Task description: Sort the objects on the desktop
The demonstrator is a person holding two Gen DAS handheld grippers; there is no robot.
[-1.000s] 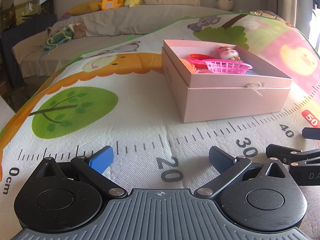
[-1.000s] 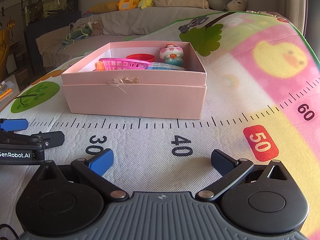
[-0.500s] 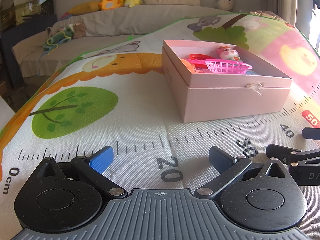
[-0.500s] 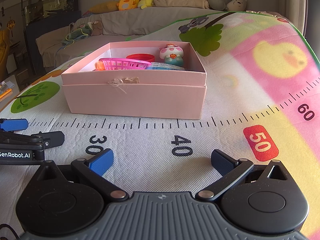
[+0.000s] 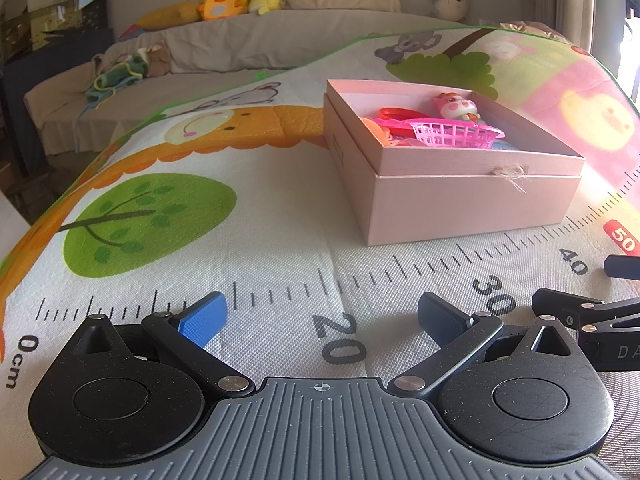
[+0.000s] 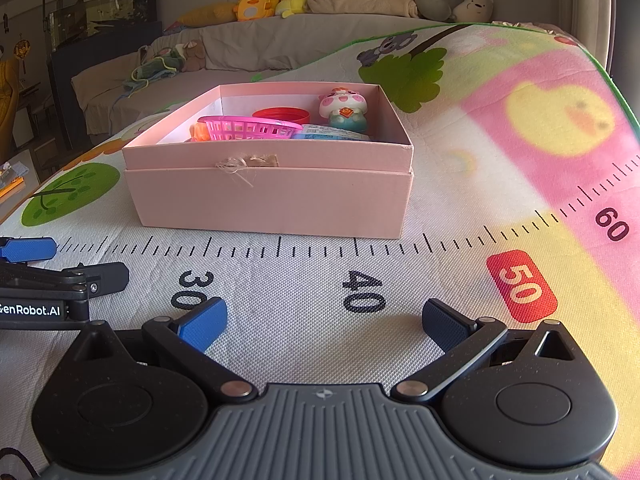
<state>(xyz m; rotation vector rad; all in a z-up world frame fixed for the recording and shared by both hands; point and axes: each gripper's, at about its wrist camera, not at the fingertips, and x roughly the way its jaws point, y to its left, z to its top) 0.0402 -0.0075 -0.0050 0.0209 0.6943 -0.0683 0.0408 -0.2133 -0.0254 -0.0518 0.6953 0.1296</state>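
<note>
Jaws of both the left gripper point(image 5: 322, 318) and the right gripper point(image 6: 324, 320) are spread wide, nothing held, unchanged from earlier frames. The matte pink rectangular cardboard box point(image 6: 272, 196) sits far-centre on the woven printed play mat point(image 6: 304, 280). A pink plastic lattice basket point(image 6: 250, 128), a red lid point(image 6: 280, 113) and a glossy mushroom figurine point(image 6: 344, 112) are seen inside; other contents are hidden by the wall.

Both wrist cameras sat low over the play mat point(image 5: 248, 208), side by side, facing the nearby pink box point(image 6: 272, 200) and the sofa point(image 6: 280, 36) beyond.
</note>
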